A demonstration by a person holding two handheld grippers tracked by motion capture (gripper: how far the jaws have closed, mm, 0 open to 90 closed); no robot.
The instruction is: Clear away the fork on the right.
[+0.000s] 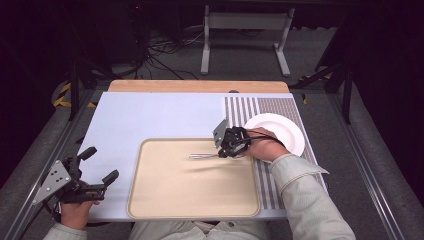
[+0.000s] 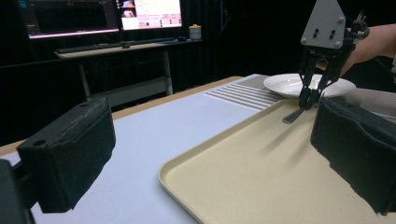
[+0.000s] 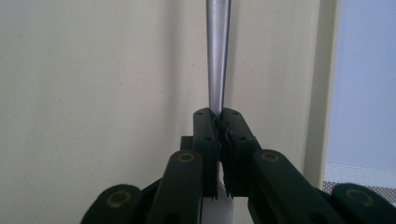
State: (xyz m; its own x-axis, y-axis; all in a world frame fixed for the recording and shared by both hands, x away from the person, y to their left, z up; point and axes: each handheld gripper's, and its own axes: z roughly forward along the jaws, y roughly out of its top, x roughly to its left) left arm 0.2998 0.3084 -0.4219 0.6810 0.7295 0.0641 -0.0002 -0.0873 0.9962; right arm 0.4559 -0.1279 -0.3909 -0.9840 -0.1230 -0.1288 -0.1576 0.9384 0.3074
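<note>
I see a metal utensil (image 3: pixel 218 56) pinched between the right gripper (image 1: pixel 226 150) pads, its handle running straight out ahead of them over the beige tray (image 1: pixel 165 200). Its far end is cut off at the frame edge, so I cannot tell fork from spoon. Behind that gripper sits a white plate (image 1: pixel 287 132) on a striped mat (image 1: pixel 240 107). My left gripper (image 1: pixel 97 165) hangs spread wide, nothing between its pads (image 2: pixel 70 154), off the tray's other side.
</note>
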